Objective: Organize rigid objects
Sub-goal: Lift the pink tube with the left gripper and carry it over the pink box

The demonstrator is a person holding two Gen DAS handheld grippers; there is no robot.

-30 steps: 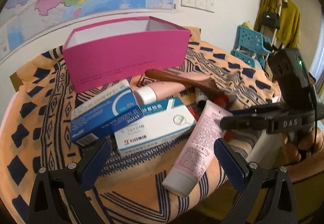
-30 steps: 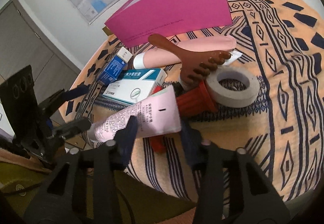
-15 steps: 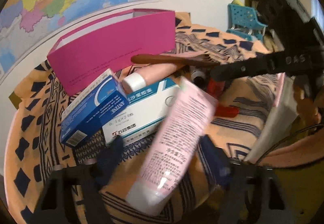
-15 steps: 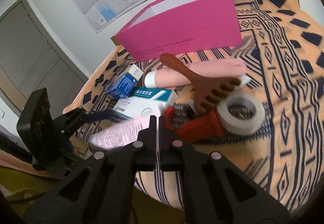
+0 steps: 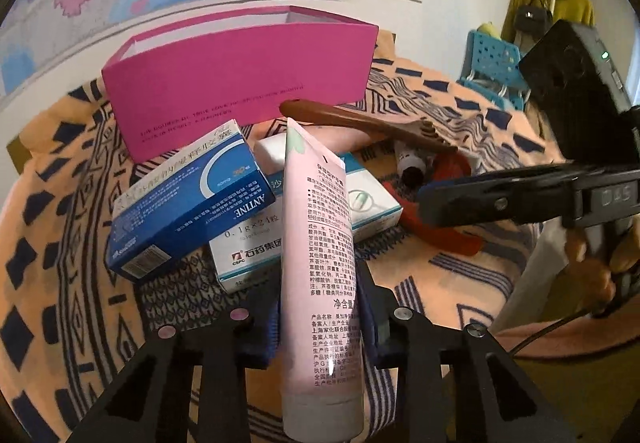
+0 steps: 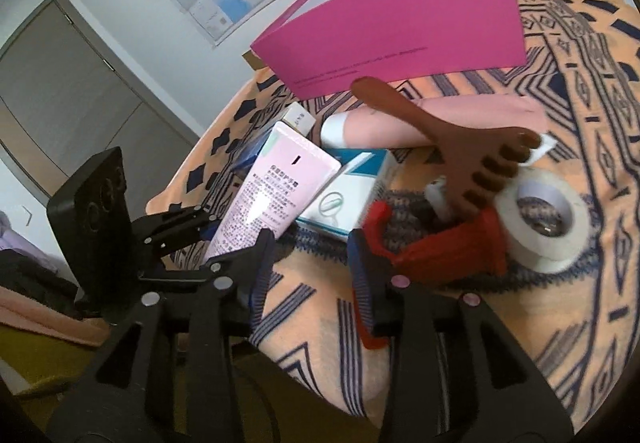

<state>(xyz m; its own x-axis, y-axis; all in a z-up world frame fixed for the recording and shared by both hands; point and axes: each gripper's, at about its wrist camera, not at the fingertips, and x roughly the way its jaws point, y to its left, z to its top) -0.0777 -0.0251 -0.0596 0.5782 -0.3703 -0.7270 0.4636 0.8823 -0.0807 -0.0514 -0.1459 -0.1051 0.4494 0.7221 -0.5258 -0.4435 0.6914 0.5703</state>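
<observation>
The pink cream tube [image 5: 320, 263] is clamped between the padded fingers of the left gripper [image 5: 320, 319], gripped around its lower body with the cap end nearest the camera and the crimped end raised and pointing toward the open pink box [image 5: 240, 83]. In the right wrist view the same tube [image 6: 272, 199] is seen lifted at an angle above the blue medicine box [image 5: 188, 199] and the white-and-teal medicine box [image 5: 360, 199], not resting on the patterned cloth [image 5: 460, 275]. The right gripper [image 6: 312, 271] is held with its fingers apart and nothing between them, close beside the red ribbed object [image 6: 440, 247]; whether one pad touches it cannot be told. A brown wooden scraper [image 6: 460, 147] lies across a second pink tube [image 6: 440, 119] and over the roll of white tape [image 6: 548, 223]. The step in hand is judged to be the carry of the tube to the pink box. For a clean transfer, the tube should be lifted clear of the medicine boxes first, since its raised end overhangs them and a low sweep could drag them. The box wall is tall, so the tube should be carried over the rim and tipped lengthwise along the box before release. A soft tube can squirm under pressure, so the grip should be kept steady rather than tightened.
</observation>
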